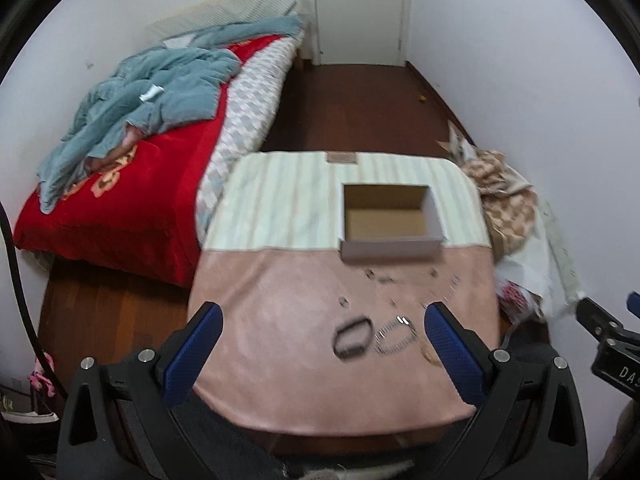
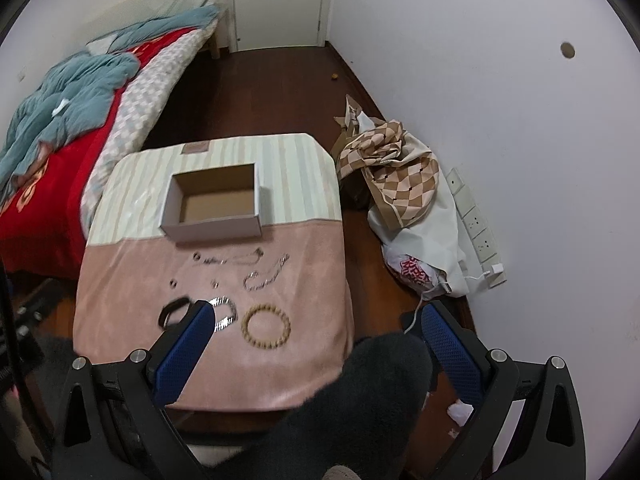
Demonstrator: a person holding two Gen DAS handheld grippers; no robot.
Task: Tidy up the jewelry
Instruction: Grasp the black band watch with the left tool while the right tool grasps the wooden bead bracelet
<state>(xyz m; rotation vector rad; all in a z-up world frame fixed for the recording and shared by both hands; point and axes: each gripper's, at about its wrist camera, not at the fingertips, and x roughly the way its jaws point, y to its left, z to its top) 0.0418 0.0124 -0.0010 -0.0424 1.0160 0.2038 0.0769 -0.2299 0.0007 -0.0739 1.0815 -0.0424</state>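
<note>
An open cardboard box (image 1: pixel 390 216) (image 2: pixel 216 205) sits empty on a small table covered in pink and striped cloth (image 1: pixel 280 344) (image 2: pixel 128 280). Jewelry lies on the pink part in front of the box: a black bracelet (image 1: pixel 352 338) (image 2: pixel 173 309), a silver bracelet (image 1: pixel 396 334) (image 2: pixel 226 312), a wooden bead bracelet (image 2: pixel 266 326), a silver chain (image 2: pixel 264 274), a thin necklace (image 2: pixel 232 259) and small rings (image 2: pixel 173 282). My left gripper (image 1: pixel 324 314) is open and empty above the near table half. My right gripper (image 2: pixel 316 314) is open and empty, over the table's right front corner.
A bed with a red blanket and blue quilt (image 1: pixel 132 128) stands left of the table. Bags and checked cloth (image 2: pixel 400 184) lie on the wooden floor to the right by the white wall. A closed door (image 2: pixel 280 0) is at the far end.
</note>
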